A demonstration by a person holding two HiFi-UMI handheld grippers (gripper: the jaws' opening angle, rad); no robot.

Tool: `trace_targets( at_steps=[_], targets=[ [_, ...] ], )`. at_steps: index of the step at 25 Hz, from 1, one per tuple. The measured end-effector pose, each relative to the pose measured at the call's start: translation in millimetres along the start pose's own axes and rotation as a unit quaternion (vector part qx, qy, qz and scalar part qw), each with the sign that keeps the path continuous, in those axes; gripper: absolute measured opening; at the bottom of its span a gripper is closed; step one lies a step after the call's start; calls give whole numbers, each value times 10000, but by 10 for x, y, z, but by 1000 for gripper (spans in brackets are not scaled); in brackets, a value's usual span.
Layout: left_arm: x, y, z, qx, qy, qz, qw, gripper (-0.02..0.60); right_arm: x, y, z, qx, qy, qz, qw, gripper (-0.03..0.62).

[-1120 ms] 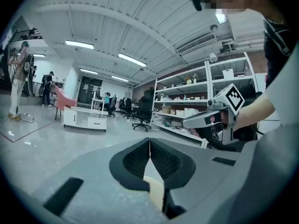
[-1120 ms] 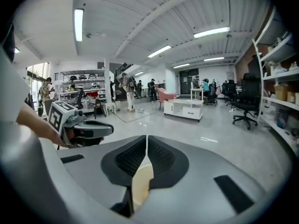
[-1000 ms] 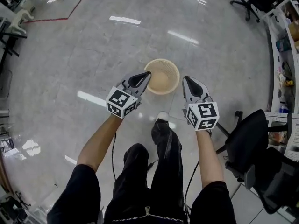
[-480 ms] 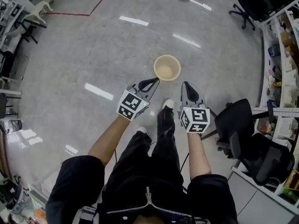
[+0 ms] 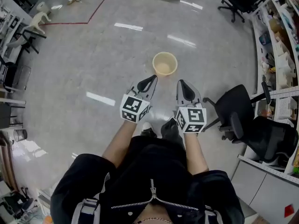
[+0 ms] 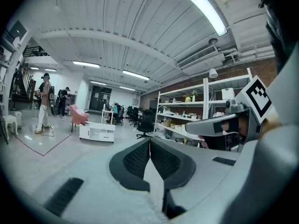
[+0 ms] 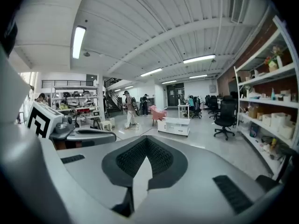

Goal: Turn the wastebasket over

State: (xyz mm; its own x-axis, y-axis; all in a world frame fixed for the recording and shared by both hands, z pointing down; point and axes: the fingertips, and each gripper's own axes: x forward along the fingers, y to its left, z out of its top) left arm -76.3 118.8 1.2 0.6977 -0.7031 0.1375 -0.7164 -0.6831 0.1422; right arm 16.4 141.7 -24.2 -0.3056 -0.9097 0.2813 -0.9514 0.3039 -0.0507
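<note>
A pale beige wastebasket (image 5: pixel 165 63) stands upright on the grey floor, its mouth facing up, ahead of the person. Both grippers hang well above it and apart from it. My left gripper (image 5: pixel 152 78) is shut with nothing between its jaws; in the left gripper view its tips (image 6: pixel 150 140) meet against the far room. My right gripper (image 5: pixel 181 83) is also shut and empty, its tips (image 7: pixel 147 140) closed in the right gripper view. Neither gripper view shows the wastebasket.
A black office chair (image 5: pixel 238 113) stands to the right, with shelving (image 5: pixel 278 45) along the right wall. A low white cabinet (image 7: pixel 174 125) and people stand far off across the room. Desks and chairs (image 5: pixel 14 36) line the left side.
Both grippers have risen away from the wastebasket, which now looks smaller and farther off. The person has straightened up; the grippers no longer flank the basket's rim.
</note>
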Motion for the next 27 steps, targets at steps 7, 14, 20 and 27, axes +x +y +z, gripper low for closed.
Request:
trace_targets(
  at_steps=[7,14,20,27],
  targets=[
    [-42,-160,-41,22,28,-123,9999,6,-69,48,-40,23,30,11,10000,9],
    [-116,-147,-80,-42,81,-55,9999,6,-10,206,-80,2,102,169,9998,9],
    [-162,-110,-90,-53,117,-51,9999,6,45,322,-59,-7,132,299,9995,9],
    [-161,-178,-72,-27,99,-38,9999,6,10,277,-77,-12,168,327,9993,9]
  ],
)
